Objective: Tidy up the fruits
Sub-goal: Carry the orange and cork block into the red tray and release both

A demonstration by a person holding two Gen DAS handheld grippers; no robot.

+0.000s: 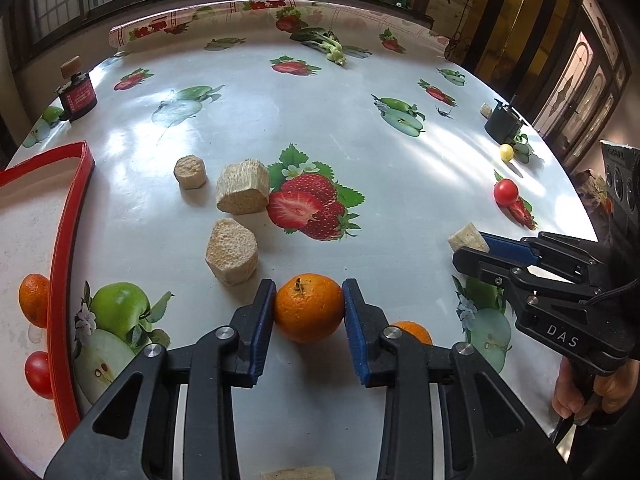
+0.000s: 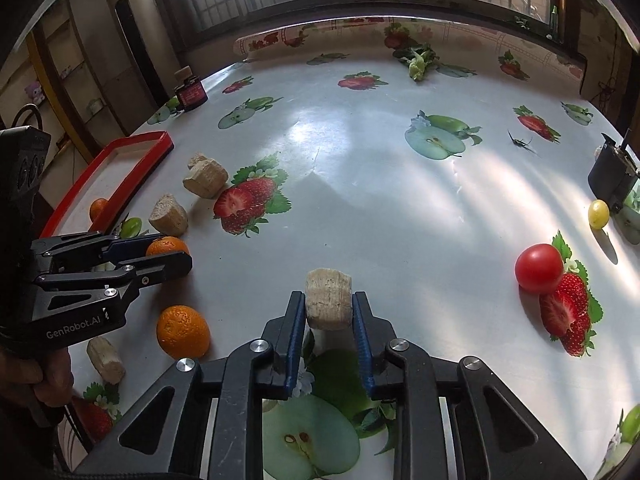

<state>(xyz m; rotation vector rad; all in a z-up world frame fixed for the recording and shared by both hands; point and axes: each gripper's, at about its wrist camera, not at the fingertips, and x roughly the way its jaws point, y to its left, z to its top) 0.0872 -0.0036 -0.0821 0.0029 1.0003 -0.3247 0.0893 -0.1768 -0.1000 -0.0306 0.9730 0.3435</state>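
Note:
My left gripper (image 1: 308, 286) is shut on an orange (image 1: 308, 312) that rests on the fruit-print tablecloth, a blue pad against each side. The right wrist view shows the same grip (image 2: 174, 249) from the side. My right gripper (image 2: 328, 295) is shut on a beige fibrous chunk (image 2: 328, 304), also low over the table; it appears at the right (image 1: 470, 247) in the left wrist view. A second orange (image 2: 183, 332) lies between the two grippers. At the left, a red-rimmed tray (image 1: 64, 240) holds an orange (image 1: 34, 300) and a red tomato (image 1: 38, 374).
Three beige chunks (image 1: 242, 194) lie beyond the left gripper, another (image 2: 105, 360) near the front edge. A red tomato (image 2: 538, 268) and a small yellow fruit (image 2: 598, 213) sit at the right by a black box (image 2: 610, 178). A dark bottle (image 1: 78, 96) and greens (image 1: 328, 44) stand far back.

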